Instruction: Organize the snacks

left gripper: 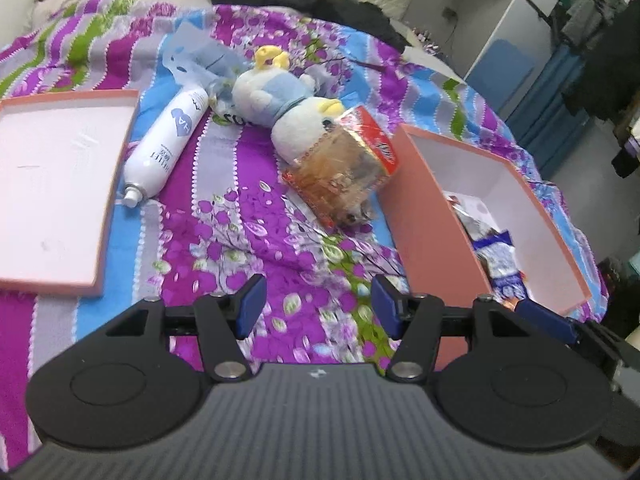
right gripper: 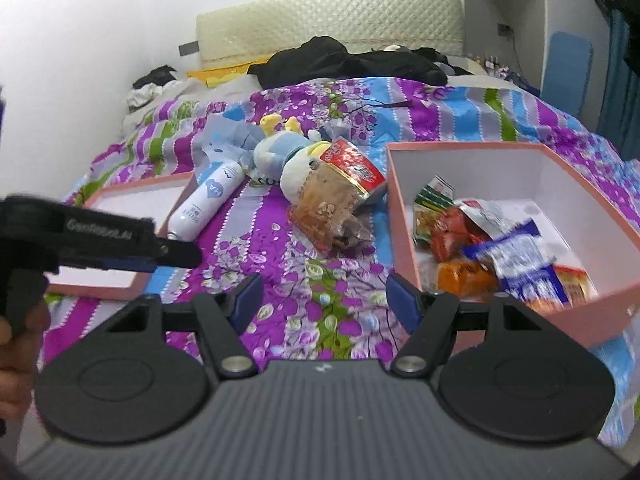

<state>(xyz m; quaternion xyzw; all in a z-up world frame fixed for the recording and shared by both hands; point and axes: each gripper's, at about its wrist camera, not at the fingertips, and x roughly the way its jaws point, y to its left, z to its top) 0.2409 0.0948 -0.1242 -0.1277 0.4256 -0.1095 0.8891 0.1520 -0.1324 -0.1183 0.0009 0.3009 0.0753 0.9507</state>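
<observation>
A clear snack bag with a red top [left gripper: 344, 164] lies on the purple floral bedspread, leaning on a plush duck [left gripper: 280, 104]; it shows in the right wrist view [right gripper: 336, 200] too. A pink box [left gripper: 496, 216] to its right holds several snack packets [right gripper: 492, 248]. My left gripper [left gripper: 316, 308] is open and empty, hovering above the bedspread in front of the bag. My right gripper [right gripper: 326, 300] is open and empty, just left of the pink box [right gripper: 592, 320]. The left gripper also shows from the side in the right wrist view [right gripper: 176, 254].
The pink box lid [left gripper: 52, 184] lies upturned at the left. A white spray bottle [left gripper: 168, 140] lies between lid and plush duck. Black clothing [right gripper: 344, 60] is heaped by the headboard. A white cabinet [right gripper: 560, 32] stands at the far right.
</observation>
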